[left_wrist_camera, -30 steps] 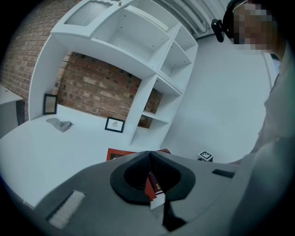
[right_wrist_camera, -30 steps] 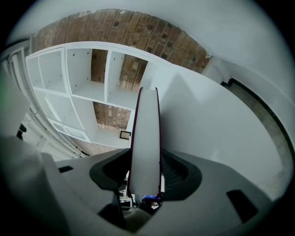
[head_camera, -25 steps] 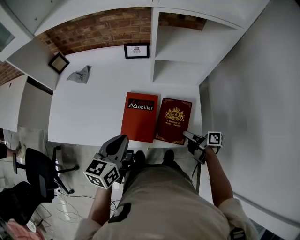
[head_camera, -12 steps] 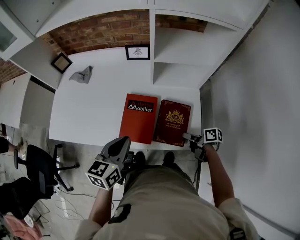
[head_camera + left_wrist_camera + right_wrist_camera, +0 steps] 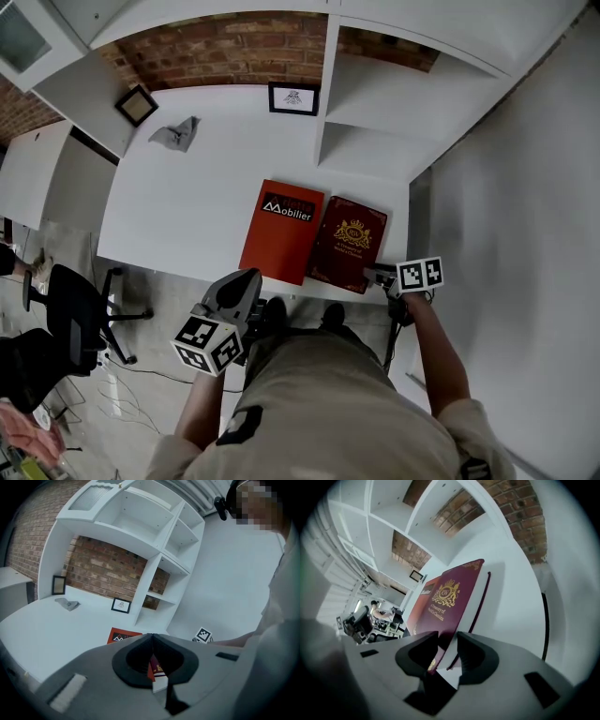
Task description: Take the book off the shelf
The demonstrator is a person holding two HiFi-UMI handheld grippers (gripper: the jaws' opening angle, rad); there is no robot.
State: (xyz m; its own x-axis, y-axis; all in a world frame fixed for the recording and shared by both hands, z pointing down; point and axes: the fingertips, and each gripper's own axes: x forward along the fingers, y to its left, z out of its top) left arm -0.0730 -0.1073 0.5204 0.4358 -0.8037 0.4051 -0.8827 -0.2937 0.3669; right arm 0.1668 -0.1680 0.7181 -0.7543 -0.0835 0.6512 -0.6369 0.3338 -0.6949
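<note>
The right gripper's (image 5: 447, 637) jaws have just been closing and now clamp the near right corner of the maroon book (image 5: 450, 597), cover on one side, page edge on the other; that book lies flat at the front edge of the white surface (image 5: 187, 206); an orange-red book (image 5: 283, 230) lies just beside it on its left; the shelf unit (image 5: 375, 112) stands behind it; the left gripper (image 5: 151, 637) hangs off the surface, in front and left of the maroon book, jaws pressed together on nothing.
</note>
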